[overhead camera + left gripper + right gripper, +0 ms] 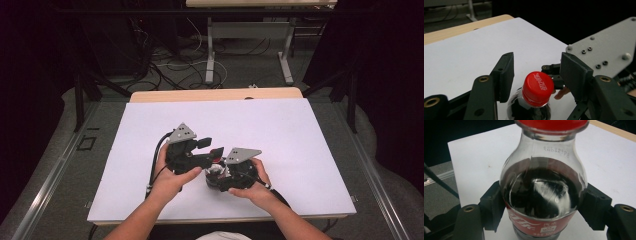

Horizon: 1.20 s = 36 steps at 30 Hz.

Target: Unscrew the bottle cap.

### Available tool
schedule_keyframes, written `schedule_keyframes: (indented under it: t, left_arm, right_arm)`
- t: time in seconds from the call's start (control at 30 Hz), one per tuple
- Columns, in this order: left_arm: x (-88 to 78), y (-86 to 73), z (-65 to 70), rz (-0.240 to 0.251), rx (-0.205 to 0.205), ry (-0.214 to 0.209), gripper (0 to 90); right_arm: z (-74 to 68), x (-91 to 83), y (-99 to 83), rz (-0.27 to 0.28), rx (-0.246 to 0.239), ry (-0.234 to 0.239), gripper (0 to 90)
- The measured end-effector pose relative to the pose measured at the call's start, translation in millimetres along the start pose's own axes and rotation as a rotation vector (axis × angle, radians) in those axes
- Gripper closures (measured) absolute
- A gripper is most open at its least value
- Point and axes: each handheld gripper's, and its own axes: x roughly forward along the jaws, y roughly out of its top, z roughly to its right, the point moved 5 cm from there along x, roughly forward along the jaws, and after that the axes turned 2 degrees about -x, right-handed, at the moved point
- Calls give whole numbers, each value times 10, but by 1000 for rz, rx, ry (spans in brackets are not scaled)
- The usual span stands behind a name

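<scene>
A small cola bottle (541,182) with dark liquid, a red label and a red cap (537,87) stands on the white table (280,130) near its front middle. My right gripper (543,206) is shut on the bottle's body, one pad pressed on each side just above the label. In the high view the bottle (215,169) sits between my two hands. My left gripper (538,68) comes in from the left with its jaws on either side of the cap. A small gap shows on each side, so it is open. The right gripper's grey plate (604,50) is close by.
The wooden far edge (215,94) of the table shows beyond the white sheet. Past it are cables and the metal legs of another table (210,55) on the floor. Dark curtains hang on both sides. Metal rails (50,180) run along the left.
</scene>
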Motion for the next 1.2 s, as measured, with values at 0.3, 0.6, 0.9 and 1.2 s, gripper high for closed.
schedule_keyframes:
  t: [0.3, 0.6, 0.9, 1.2]
  left_arm:
    - [-16, -47, -67, -39, 95, -76, 472]
    - [38, -74, -94, -37, 99, -91, 494]
    - [114, -88, -48, -40, 117, -92, 582]
    - [200, -99, -16, -56, 118, -69, 610]
  right_arm:
    - [-28, 7, 9, 4, -1, 22, 296]
    - [-52, 6, 7, -6, -3, 35, 296]
    - [-60, 22, 1, -4, -9, 33, 296]
    - [-60, 20, 2, -3, -9, 30, 297]
